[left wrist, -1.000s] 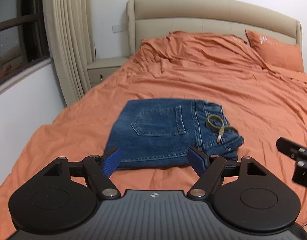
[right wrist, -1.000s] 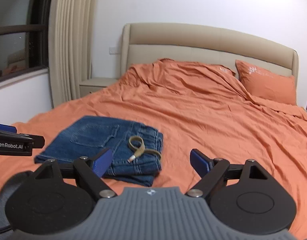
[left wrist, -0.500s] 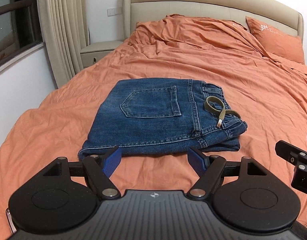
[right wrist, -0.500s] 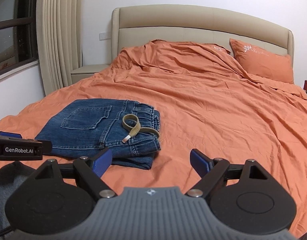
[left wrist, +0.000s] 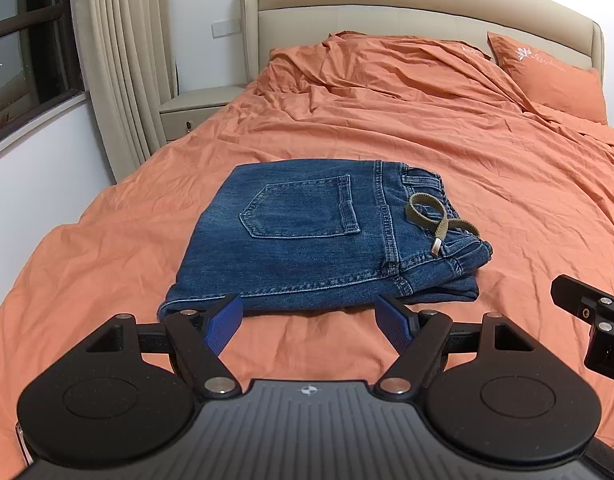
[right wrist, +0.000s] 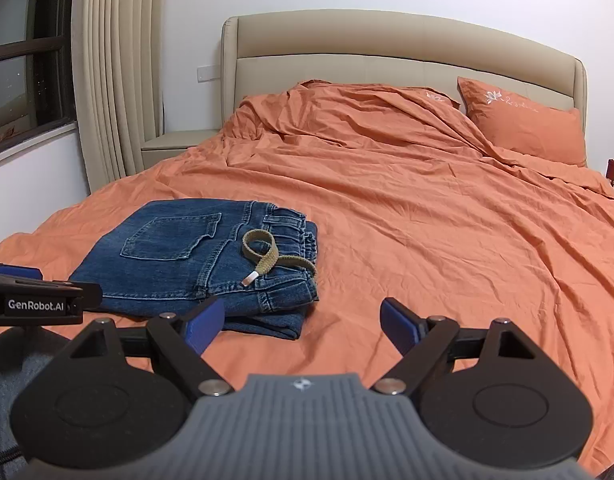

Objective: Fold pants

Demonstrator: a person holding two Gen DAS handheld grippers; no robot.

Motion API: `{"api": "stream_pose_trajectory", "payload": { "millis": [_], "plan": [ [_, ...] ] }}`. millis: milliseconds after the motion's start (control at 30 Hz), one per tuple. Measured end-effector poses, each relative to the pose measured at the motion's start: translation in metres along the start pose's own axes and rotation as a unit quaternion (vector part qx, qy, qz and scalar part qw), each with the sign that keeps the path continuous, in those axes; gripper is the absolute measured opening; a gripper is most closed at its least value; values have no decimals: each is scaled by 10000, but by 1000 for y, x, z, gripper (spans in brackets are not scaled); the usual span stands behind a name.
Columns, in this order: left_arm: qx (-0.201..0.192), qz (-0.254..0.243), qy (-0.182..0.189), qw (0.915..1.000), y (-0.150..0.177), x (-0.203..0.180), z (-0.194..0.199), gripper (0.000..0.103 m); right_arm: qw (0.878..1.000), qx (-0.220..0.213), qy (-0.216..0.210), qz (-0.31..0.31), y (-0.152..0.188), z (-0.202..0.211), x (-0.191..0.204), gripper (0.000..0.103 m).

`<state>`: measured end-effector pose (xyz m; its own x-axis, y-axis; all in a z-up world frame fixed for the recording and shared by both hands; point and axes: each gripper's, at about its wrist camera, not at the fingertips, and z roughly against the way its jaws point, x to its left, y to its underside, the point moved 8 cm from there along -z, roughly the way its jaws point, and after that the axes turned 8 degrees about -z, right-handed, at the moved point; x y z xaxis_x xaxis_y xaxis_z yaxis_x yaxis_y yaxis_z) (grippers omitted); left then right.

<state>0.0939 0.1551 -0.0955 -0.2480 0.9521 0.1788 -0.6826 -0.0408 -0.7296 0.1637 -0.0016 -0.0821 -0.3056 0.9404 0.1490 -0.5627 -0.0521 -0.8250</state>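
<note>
The blue denim pants (left wrist: 315,236) lie folded into a flat rectangle on the orange bed cover (left wrist: 447,152), back pocket up, with an olive drawstring (left wrist: 431,216) looped on the waistband at the right. They also show in the right wrist view (right wrist: 199,256). My left gripper (left wrist: 311,320) is open and empty, just short of the pants' near edge. My right gripper (right wrist: 303,322) is open and empty, beside the pants' near right corner. Neither touches the pants.
A beige padded headboard (left wrist: 407,4) and an orange pillow (left wrist: 547,76) are at the far end. A beige nightstand (left wrist: 195,108) and curtain (left wrist: 119,60) stand at the left by a window. The other gripper shows at each view's edge (left wrist: 587,320) (right wrist: 35,300).
Both grippers have tilted and shifted slightly, so the pants sit a little differently in view. The pants have not moved. Both grippers stay open.
</note>
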Motion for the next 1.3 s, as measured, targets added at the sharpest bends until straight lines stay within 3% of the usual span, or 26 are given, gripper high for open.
{"api": "stream_pose_trajectory", "payload": {
  "millis": [1300],
  "plan": [
    [4,-95,29,10000,-1,-3,-1,88,10000,18,27,35,0,2,-1,81]
  ]
}}
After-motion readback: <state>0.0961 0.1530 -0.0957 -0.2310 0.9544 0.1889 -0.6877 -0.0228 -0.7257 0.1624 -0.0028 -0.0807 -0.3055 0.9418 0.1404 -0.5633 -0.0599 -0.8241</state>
